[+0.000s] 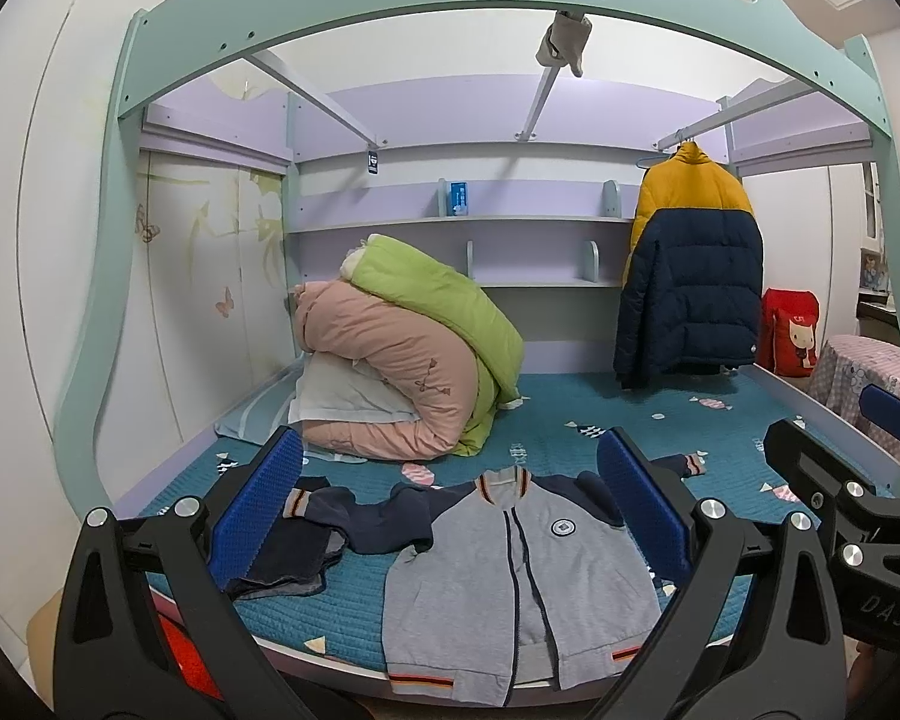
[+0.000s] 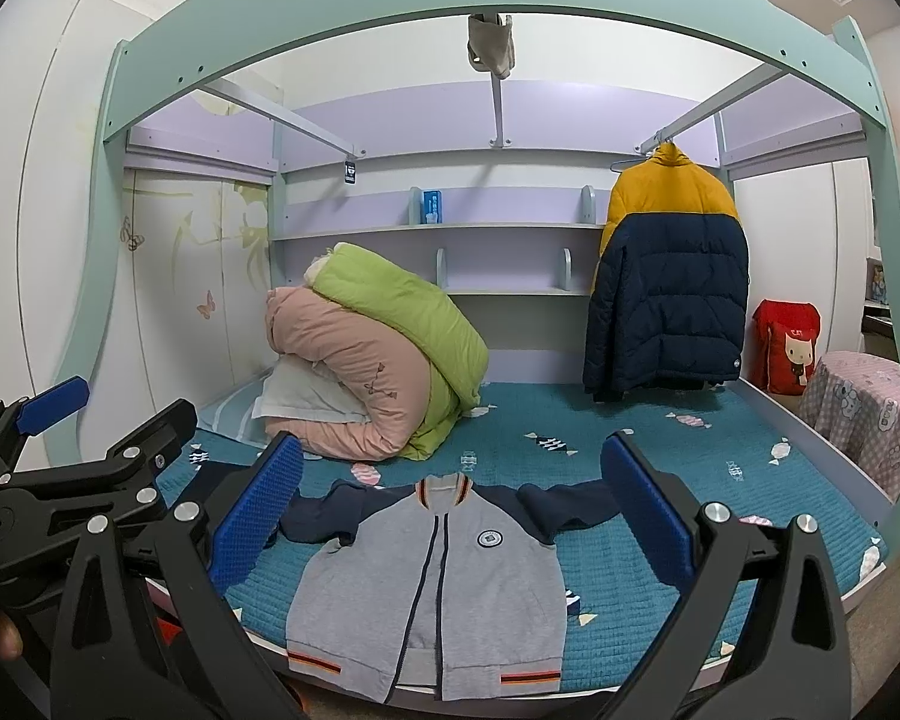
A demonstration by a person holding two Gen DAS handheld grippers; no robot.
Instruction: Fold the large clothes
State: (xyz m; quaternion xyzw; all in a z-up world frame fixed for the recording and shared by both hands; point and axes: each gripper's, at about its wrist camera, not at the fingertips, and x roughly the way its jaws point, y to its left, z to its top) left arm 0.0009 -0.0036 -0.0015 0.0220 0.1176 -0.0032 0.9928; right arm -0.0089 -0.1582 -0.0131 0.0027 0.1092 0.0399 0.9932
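Note:
A grey zip jacket (image 1: 510,576) with navy sleeves and striped cuffs lies face up, spread on the teal bedspread (image 1: 570,408), hem at the bed's front edge; it also shows in the right wrist view (image 2: 438,594). Its left sleeve (image 1: 366,516) is crumpled, and its right sleeve (image 2: 570,507) lies stretched out. My left gripper (image 1: 450,516) is open and empty, held above the front edge over the jacket. My right gripper (image 2: 450,516) is open and empty, also above the jacket. Each gripper shows at the side of the other's view.
A dark folded garment (image 1: 282,564) lies left of the jacket. Rolled pink and green quilts (image 1: 414,354) sit on a pillow at the back left. A yellow and navy puffer coat (image 1: 690,276) hangs at the back right. A green bed frame arches overhead (image 1: 450,6).

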